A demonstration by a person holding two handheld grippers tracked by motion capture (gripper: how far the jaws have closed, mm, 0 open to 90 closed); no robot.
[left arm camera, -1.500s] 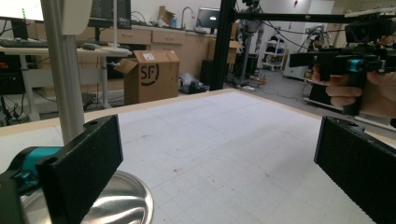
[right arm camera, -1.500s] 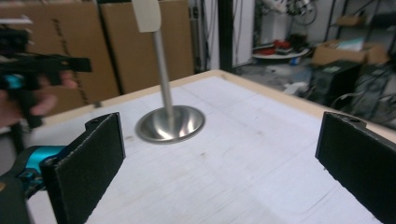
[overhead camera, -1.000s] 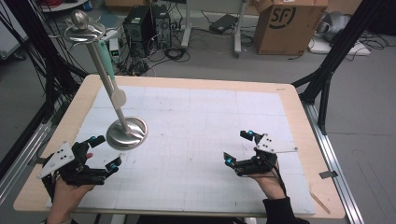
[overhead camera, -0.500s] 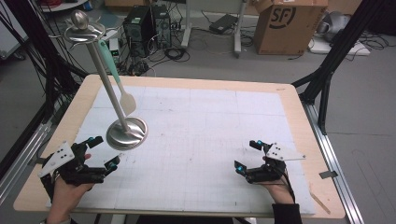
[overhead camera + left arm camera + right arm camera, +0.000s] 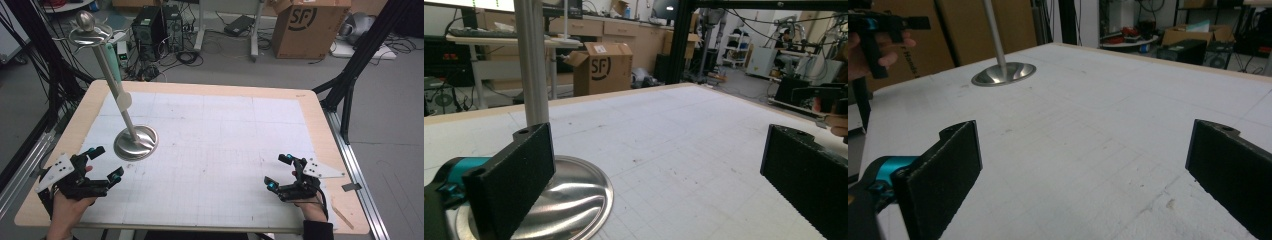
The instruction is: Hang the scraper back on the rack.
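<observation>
A steel stand [image 5: 136,143] with a round base rests on the left half of the white gridded mat [image 5: 220,135]. Its pole leans up to a hooked ring and a ball [image 5: 85,20] at the top. A teal-handled utensil with a white head [image 5: 123,101] hangs along the pole. My left gripper [image 5: 106,163] is open just in front of the base, nothing between its fingers; in the left gripper view the base [image 5: 559,200] lies right behind the left jaw. My right gripper [image 5: 277,171] stands open and empty near the mat's front right. The stand base [image 5: 1004,73] shows far off in the right gripper view.
The wooden table edge [image 5: 320,115] frames the mat. Black frame legs [image 5: 350,75] stand at the table's right and left. A cardboard box [image 5: 305,25], computers and cables sit on the floor beyond the table.
My right gripper has drawn back toward the front edge and slightly right. The left gripper has barely shifted. The stand has not moved.
</observation>
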